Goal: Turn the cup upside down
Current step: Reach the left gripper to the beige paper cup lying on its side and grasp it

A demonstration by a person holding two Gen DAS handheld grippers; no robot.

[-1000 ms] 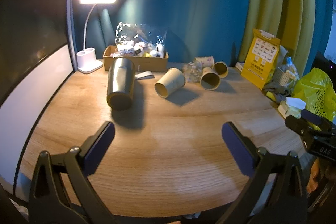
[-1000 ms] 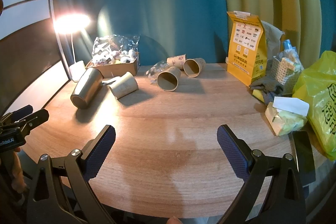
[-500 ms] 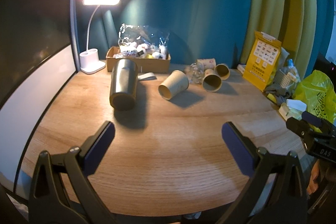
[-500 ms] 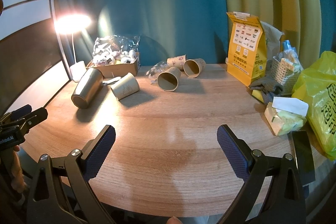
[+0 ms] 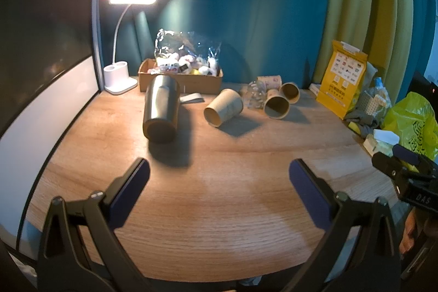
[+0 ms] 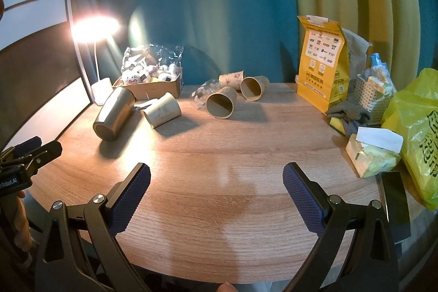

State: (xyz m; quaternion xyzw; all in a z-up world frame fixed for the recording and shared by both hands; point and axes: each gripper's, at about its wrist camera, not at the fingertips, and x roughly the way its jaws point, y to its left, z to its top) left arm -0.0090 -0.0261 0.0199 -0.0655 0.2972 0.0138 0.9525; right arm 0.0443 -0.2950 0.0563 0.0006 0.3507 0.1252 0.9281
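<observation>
A steel tumbler [image 5: 161,108] lies on its side on the wooden table [image 5: 219,196], seen also in the right wrist view [image 6: 113,114]. Several paper cups lie on their sides beyond: one near the tumbler [image 5: 223,111] [image 6: 163,110], two more [image 5: 276,104] [image 6: 221,101] further right, and a patterned one [image 6: 231,77] at the back. My left gripper [image 5: 219,177] is open and empty, above the near table, short of the tumbler. My right gripper [image 6: 216,182] is open and empty, above the table's near middle.
A lit desk lamp [image 5: 120,73] and a cardboard box of wrapped items [image 5: 180,73] stand at the back left. A yellow paper bag [image 6: 323,62], a basket [image 6: 375,97], a tissue pack [image 6: 372,152] and a yellow plastic bag [image 6: 416,127] crowd the right side.
The left gripper has drifted slightly left and back, so the cups sit a little further right in its view. The right gripper has barely moved. Both stay open.
</observation>
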